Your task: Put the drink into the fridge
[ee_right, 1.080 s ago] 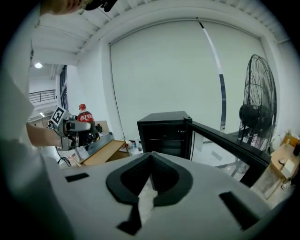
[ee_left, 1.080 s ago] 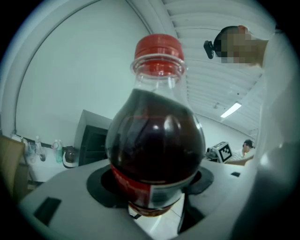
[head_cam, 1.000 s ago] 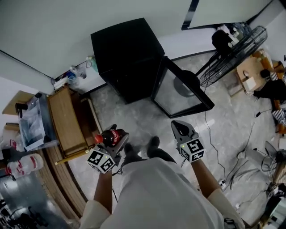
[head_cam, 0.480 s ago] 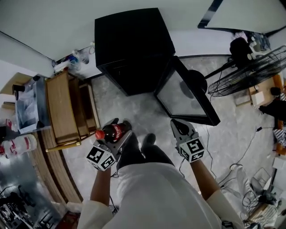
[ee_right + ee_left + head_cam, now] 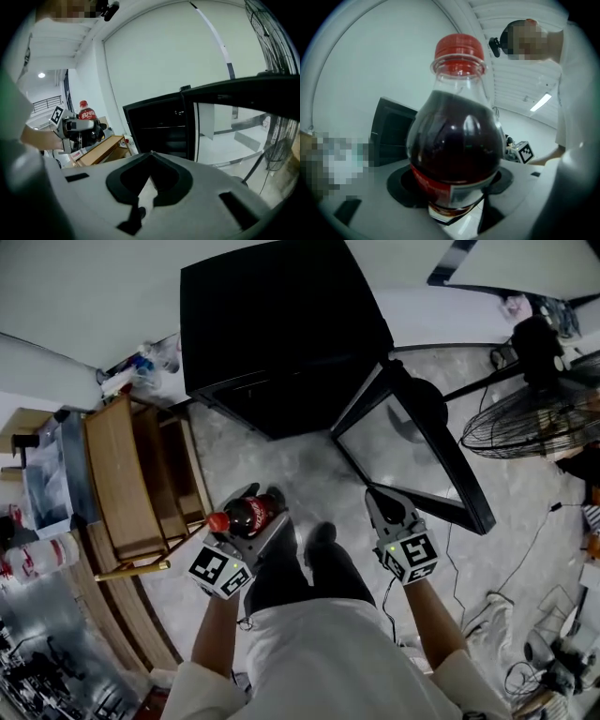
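Ahead: fridge open, bare floor before it | right: glass door swung out | left: wooden cabinet near

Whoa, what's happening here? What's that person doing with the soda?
A person is standing in front of a small black fridge whose glass door is swung open. The left gripper is clamped on a cola bottle with a red cap. The right gripper is shut with nothing in it. The bottle is not in the fridge yet.
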`<state>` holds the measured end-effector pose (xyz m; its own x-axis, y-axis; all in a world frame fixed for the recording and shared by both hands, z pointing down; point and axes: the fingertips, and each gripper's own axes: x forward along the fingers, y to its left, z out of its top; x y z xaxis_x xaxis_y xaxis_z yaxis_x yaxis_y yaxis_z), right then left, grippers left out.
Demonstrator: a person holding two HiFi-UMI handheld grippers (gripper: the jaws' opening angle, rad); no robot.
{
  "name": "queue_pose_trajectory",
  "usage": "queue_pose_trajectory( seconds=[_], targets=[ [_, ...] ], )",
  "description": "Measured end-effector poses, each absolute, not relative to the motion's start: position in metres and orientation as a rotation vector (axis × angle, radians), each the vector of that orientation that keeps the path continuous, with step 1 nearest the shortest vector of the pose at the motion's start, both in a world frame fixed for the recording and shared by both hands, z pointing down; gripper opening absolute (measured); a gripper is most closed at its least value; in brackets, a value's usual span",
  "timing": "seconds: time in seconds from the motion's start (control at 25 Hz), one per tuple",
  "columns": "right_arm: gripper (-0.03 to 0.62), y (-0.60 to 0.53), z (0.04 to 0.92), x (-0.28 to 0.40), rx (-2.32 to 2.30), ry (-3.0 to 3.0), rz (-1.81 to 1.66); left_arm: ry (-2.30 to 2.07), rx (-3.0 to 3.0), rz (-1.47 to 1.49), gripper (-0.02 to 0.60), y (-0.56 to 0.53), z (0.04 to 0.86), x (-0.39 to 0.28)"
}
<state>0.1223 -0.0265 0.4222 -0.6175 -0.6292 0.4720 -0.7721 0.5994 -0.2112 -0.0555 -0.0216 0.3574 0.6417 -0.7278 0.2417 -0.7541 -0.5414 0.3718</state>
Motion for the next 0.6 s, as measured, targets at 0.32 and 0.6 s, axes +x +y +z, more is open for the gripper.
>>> queue_pose_trajectory(
  seconds=[0.32,0.6],
  targets=[
    [0.000,-0.075,0.495,0.094,1.151,-2.512,0.533,-1.119,2.471,0.091,0.293,-0.068,0.436,-0.060],
    [0.000,-0.118,0.558,0.072,1.118,-2.546,0.469,-1.063,2.497,0.069,0.293,-0.107,0.511,-0.060]
  ],
)
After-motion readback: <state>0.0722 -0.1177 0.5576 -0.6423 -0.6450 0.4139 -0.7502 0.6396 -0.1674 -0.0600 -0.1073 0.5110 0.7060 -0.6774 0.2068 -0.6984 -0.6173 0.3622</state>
